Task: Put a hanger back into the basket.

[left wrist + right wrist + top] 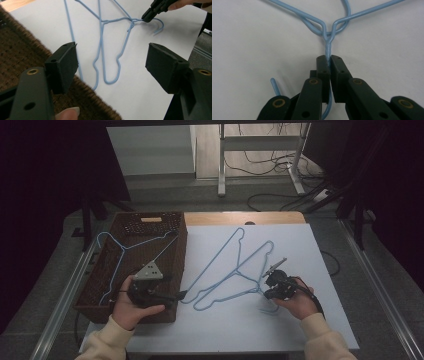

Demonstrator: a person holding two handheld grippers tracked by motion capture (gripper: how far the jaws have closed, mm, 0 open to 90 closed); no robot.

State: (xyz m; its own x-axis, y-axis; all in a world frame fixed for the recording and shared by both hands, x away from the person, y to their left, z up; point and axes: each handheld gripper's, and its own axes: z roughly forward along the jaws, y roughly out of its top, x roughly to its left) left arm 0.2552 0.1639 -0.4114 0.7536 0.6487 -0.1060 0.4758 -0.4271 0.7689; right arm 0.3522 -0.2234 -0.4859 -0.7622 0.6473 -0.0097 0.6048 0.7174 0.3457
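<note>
Two blue wire hangers (235,270) lie overlapped on the white table top (310,255), their hooks toward my right hand. My right gripper (264,287) is shut on the twisted neck (328,47) of a hanger, just above its hook (273,85); in the right gripper view the pads (323,66) pinch the wire. From the left gripper view the right gripper (147,18) shows at that neck. My left gripper (112,60) stands open over the right rim of the brown wicker basket (100,290), holding nothing. A third blue hanger (120,247) lies in the basket.
The basket takes up the table's left side. A strip of bare wood (240,217) runs along the far edge. Beyond it on the floor stand a metal stand's legs (222,165) and loose cables (265,162). Metal rails (380,295) flank the table.
</note>
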